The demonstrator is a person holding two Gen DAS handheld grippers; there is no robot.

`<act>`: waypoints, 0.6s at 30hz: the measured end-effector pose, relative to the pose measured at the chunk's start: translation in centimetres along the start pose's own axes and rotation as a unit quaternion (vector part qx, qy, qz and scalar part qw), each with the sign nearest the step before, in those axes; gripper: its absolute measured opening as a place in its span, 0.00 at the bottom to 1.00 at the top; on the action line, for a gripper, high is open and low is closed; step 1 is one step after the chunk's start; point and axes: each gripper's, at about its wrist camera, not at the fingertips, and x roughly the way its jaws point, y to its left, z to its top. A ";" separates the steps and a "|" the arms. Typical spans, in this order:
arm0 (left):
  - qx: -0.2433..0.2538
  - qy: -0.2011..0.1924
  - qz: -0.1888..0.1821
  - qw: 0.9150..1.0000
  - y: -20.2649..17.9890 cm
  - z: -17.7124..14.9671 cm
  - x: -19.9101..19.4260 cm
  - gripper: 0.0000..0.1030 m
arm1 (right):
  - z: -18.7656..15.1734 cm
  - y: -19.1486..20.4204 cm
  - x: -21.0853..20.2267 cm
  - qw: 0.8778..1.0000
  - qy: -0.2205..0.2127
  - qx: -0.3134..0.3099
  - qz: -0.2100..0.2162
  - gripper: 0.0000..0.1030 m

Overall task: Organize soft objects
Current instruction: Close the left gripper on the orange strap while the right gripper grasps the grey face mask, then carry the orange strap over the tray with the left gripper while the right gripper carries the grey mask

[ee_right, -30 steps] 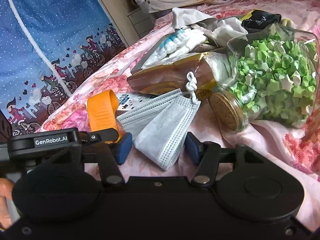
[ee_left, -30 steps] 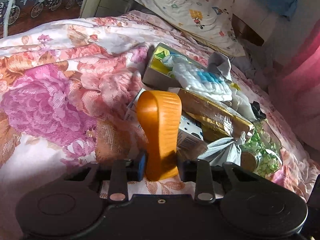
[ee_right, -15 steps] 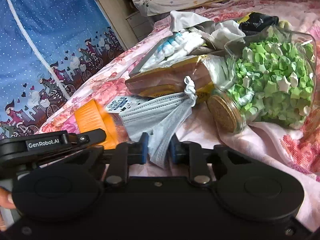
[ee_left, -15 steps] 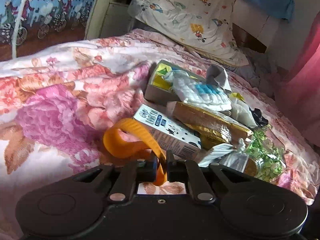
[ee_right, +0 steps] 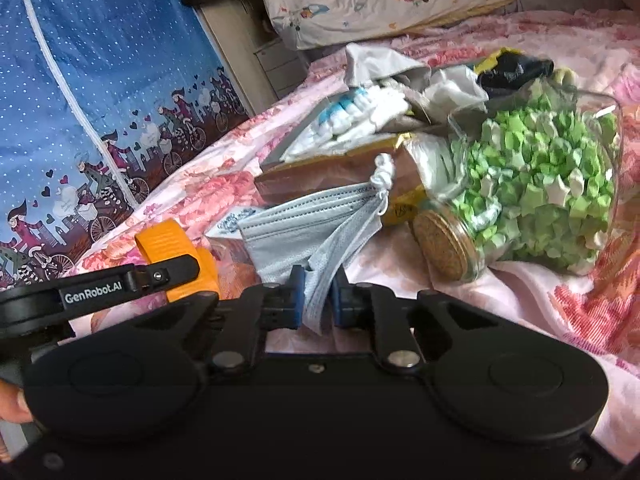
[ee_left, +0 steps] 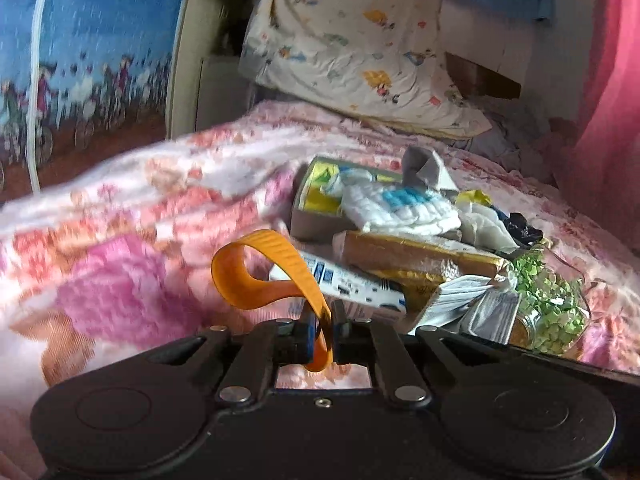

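An orange rubbery band [ee_left: 256, 268] loops up off the floral bedspread [ee_left: 120, 216], and my left gripper [ee_left: 322, 314] is shut on its near end. In the right wrist view the same orange band [ee_right: 164, 240] shows at the left, behind the left gripper's black finger. A grey-blue face mask [ee_right: 296, 232] lies folded in front of a pile of things. My right gripper [ee_right: 318, 282] has the mask's lower edge bunched between its blue pads, and its jaws are closing on it. The mask's white ear loop is knotted at the top.
The pile holds a glass jar of green paper stars [ee_right: 540, 184] with a cork lid, a brown-gold packet [ee_left: 412, 256], a small carton [ee_left: 348, 280], a white-and-blue quilted cloth [ee_left: 400, 208] and an open box [ee_left: 316, 216]. A pillow [ee_left: 352, 40] leans behind; a blue printed fabric wardrobe [ee_right: 100, 80] stands left.
Both grippers closed: the left pinched the orange band and lifted it while rolling, the right squeezed the mask's edge. The right hand stayed put.
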 end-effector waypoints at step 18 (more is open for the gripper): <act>0.192 -0.125 0.064 0.971 -4.7 -0.9 -2.7 0.07 | 0.8 3.0 -2.8 0.985 -0.124 -0.116 -0.005 0.05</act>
